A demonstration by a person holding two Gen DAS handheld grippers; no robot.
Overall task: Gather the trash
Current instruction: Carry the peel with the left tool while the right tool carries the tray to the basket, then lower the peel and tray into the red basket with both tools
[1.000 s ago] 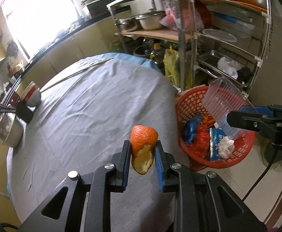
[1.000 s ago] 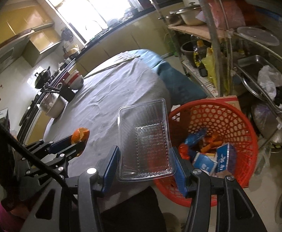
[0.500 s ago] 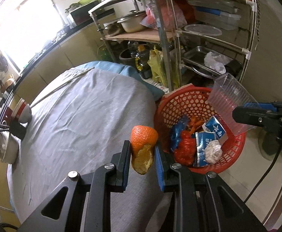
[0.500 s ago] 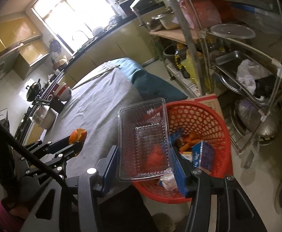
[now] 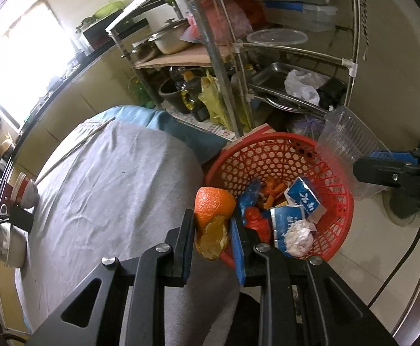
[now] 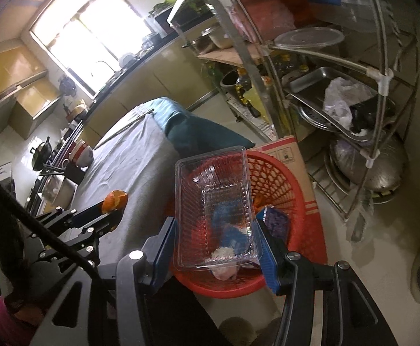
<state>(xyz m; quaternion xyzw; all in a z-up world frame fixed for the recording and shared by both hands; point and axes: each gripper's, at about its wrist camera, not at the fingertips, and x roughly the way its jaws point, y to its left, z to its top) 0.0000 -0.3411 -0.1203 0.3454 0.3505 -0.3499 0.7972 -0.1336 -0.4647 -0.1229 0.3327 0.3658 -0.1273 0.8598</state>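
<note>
Your left gripper (image 5: 213,230) is clenched on one piece of orange peel (image 5: 213,219): the peel sits upright between the two blue pads, its orange skin on top and the pale pith side lower down, sticking out past the fingertips. It hangs over the edge of the grey-clothed table (image 5: 103,196), right at the near rim of the red basket (image 5: 336,230), not yet over the basket's middle.

Your right gripper (image 6: 218,245) is grasping one clear plastic tray (image 6: 214,207). The pads press on its two long sides near the lower end, and the tray stands up out of the jaws with its open face toward the camera. Seen from the right wrist, it hangs directly above the red basket (image 6: 290,201), whose mesh shows through the plastic. From the left wrist the same tray (image 5: 348,150) hangs over the basket's far right rim, held by the right gripper (image 5: 382,164) coming in from the side.

There is one basket, standing on the floor just beside the table, with a cardboard box (image 6: 293,155) touching its far side. Inside it you can count two blue-and-white cartons (image 5: 305,199), one crumpled white paper ball (image 5: 298,238), one red wrapper (image 5: 257,222), one blue wrapper (image 5: 246,197), and some orange scraps (image 5: 273,193) too jumbled to count.

So you hold two things, one in each gripper.
</note>
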